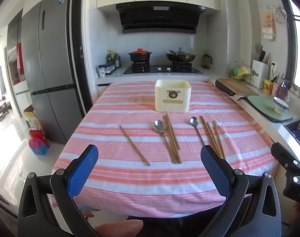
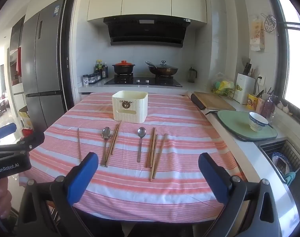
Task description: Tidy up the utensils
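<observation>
Well ahead of both wide-open grippers [image 1: 150, 162] [image 2: 148, 165] lie the utensils [image 2: 130, 148].

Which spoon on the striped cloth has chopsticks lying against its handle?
The left spoon: a chopstick pair crosses its handle. The right spoon lies clear, apart from its neighbouring chopsticks.

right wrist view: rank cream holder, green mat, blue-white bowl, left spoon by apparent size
1. green mat
2. cream holder
3-4. blue-white bowl and left spoon: the spoon is longer but thin, so unsure
</observation>
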Demonstrator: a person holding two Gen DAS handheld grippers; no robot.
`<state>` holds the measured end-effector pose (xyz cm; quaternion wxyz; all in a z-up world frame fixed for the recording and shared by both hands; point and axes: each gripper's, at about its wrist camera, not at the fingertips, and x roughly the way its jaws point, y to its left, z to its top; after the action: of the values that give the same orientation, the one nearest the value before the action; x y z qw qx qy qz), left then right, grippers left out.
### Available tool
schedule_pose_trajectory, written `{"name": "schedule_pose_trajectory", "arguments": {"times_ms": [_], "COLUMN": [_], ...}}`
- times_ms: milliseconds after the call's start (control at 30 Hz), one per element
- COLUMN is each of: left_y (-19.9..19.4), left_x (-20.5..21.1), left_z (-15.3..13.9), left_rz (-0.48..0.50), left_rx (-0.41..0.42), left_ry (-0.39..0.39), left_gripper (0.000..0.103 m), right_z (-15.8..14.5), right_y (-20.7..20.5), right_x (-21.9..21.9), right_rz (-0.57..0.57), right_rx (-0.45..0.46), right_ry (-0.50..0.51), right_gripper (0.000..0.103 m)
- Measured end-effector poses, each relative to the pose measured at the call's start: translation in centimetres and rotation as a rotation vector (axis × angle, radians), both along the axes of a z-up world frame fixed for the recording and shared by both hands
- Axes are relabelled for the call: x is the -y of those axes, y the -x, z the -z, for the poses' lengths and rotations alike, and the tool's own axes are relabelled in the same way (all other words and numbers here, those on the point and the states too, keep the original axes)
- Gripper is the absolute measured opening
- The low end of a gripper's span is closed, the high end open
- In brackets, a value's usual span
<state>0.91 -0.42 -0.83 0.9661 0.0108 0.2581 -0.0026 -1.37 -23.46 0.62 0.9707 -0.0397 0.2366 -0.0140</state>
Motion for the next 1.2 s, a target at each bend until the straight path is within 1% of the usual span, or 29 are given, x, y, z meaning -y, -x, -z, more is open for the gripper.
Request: {"name": "schedule_pose_trajectory", "arguments": {"times_ms": [1200], "left_y": [-0.63], "left_x": [0.03], "left_z": [0.54], "left_rz": [0.011], "left_rx": [-0.043], "left_ry": [0.007], "left_gripper": [0.103], "right_z": [0.39], "right_y": [-0.13], "right_x": [0.46], "right_rz": [0.011], "right_rx": [-0.012], "right_ry": [-0.011], "right_gripper": [0.103]}}
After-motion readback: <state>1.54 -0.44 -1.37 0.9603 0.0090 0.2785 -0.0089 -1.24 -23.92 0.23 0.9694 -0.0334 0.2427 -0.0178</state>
